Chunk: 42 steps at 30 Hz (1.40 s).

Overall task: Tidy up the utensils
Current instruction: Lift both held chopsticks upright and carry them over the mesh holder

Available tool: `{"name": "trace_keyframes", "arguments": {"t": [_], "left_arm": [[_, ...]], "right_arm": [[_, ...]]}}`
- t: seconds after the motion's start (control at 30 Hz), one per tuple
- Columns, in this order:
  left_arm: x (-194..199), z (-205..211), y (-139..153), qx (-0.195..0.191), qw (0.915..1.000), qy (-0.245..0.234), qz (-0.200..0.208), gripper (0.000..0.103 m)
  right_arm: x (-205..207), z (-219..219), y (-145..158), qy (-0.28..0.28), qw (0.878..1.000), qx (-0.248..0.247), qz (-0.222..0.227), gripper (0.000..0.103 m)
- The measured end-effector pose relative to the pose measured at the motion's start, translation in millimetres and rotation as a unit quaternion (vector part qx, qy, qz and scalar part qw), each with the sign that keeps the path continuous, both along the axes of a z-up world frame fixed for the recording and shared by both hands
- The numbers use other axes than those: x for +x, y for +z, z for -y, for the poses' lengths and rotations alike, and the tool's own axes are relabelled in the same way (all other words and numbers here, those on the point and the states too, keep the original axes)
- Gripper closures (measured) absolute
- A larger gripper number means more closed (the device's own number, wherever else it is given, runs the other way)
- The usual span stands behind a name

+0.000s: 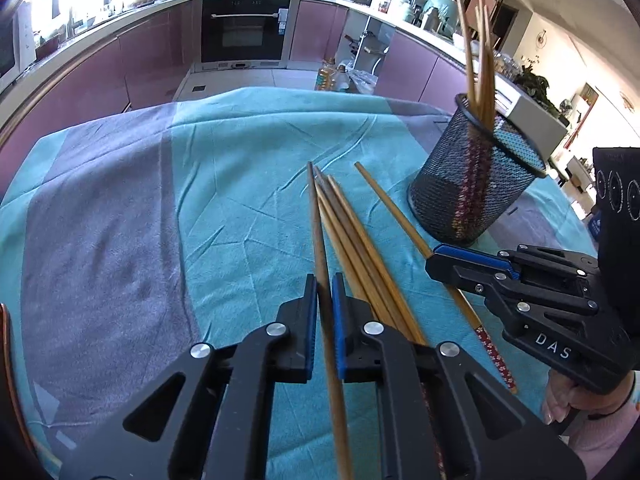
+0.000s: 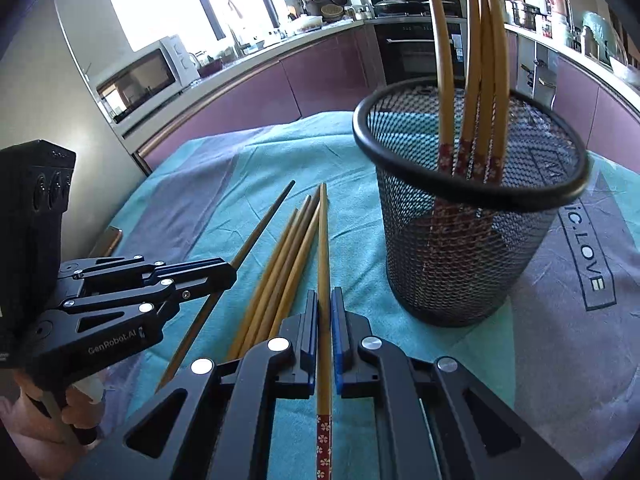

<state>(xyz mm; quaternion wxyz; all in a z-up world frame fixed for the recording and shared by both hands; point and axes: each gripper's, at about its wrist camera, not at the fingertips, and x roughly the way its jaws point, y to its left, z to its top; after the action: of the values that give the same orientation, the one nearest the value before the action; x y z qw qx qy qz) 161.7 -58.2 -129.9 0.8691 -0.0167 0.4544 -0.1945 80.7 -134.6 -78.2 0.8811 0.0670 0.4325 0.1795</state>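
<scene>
Several bamboo chopsticks (image 1: 352, 236) lie on the teal cloth (image 1: 240, 168). My left gripper (image 1: 325, 292) is shut on the leftmost chopstick (image 1: 318, 232), low over the cloth. My right gripper (image 2: 325, 304) is shut on the rightmost chopstick (image 2: 323, 248), whose end has a red flowered band. That chopstick also shows in the left wrist view (image 1: 392, 208), with the right gripper (image 1: 436, 260) closed on it. A black mesh cup (image 2: 464, 216) stands to the right and holds several chopsticks (image 2: 484, 60) upright; it also shows in the left wrist view (image 1: 476, 176).
The cloth-covered table stands in a kitchen with purple cabinets (image 1: 120, 72), an oven (image 1: 246, 28) and a microwave (image 2: 140, 76). The left gripper (image 2: 228, 276) shows at the left of the right wrist view. A grey cloth with lettering (image 2: 592, 264) lies right of the cup.
</scene>
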Motion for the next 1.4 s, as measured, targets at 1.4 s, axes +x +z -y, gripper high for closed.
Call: {"name": "trace_keyframes", "arguments": {"t": [1.4], "left_arm": [[-25, 22, 208, -0.153, 0.9651, -0.084, 0.196, 0.096]], "right_arm": [[-35, 97, 163, -0.03, 0.972, 0.063, 0.225, 0.097]]}}
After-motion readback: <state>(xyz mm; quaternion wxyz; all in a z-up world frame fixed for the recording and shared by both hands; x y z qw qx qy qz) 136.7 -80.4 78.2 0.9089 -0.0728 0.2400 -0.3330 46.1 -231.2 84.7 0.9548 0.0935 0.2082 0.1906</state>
